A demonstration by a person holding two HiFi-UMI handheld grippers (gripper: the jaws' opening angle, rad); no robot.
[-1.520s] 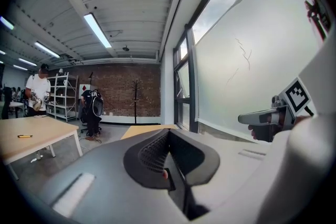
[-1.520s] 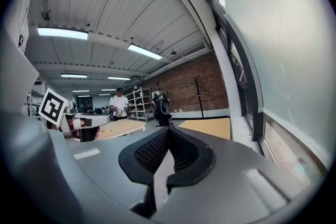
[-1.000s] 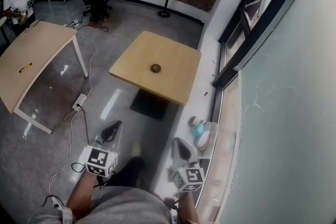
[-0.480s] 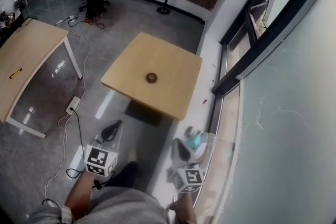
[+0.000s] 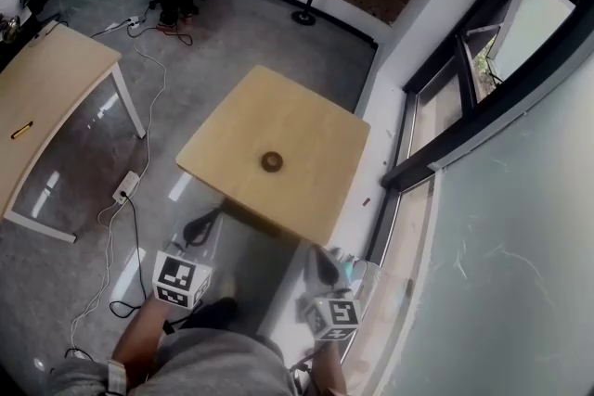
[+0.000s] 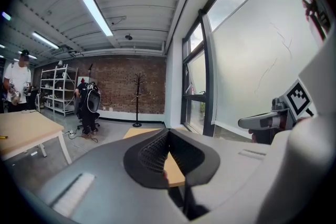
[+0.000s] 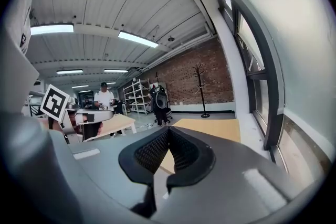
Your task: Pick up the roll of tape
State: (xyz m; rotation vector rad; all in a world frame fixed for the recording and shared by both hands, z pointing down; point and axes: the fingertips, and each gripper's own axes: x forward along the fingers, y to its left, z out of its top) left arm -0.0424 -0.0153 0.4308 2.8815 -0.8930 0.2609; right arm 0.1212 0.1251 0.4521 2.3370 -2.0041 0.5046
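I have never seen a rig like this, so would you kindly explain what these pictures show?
There is no robot here: a person holds a two-jaw gripper in each hand. The head view comes from a camera on the person's head, looking steeply down. The left gripper and right gripper show near its bottom, each with a marker cube. The other two views come from cameras riding on the grippers, each looking along its own jaws. Both grippers are shut and hold nothing. Ahead stands a small wooden table with the tape roll lying alone on it, not yet picked up.
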